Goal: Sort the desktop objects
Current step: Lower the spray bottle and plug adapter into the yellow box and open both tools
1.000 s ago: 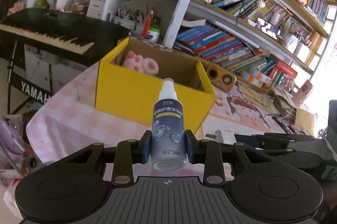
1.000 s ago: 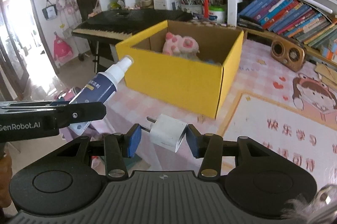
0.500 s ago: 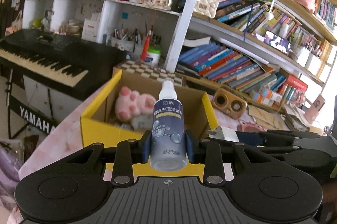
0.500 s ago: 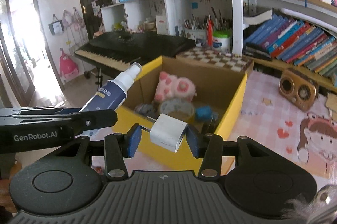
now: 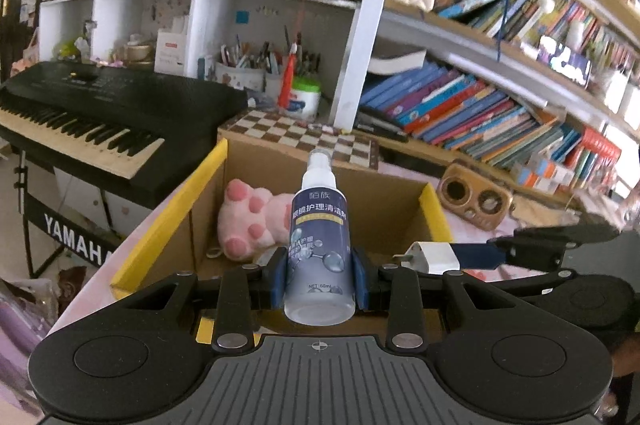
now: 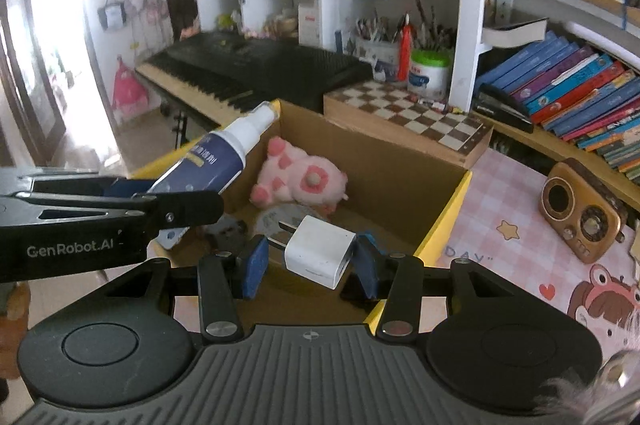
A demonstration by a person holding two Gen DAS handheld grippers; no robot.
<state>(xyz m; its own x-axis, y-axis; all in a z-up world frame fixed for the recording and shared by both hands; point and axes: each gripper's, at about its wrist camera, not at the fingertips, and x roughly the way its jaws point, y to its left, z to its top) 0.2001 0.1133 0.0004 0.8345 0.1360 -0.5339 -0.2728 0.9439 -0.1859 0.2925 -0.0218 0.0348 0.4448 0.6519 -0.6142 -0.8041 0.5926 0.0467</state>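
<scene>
— Jaws first, left to right: what is each one holding over the yellow box (image 5: 168,221)?

— Clamped on the lower body of a spray bottle (image 5: 320,245), the left gripper (image 5: 320,283) carries it above the box's near wall, nozzle pointing away toward the far wall. The right gripper (image 6: 308,261), its pads pressed on a white plug adapter (image 6: 318,251), hangs over the same near wall, prongs aimed toward the left gripper's side.

— And the drop itself?

— Both loads sit above the open box, with the pink plush toy (image 6: 304,181) lying against its far wall. The bottle's long axis runs front to back across the box, the adapter just beside it on the right. Neither hand looks clearly nearer, so I judge a release from either would land its load short of the plush.
</scene>
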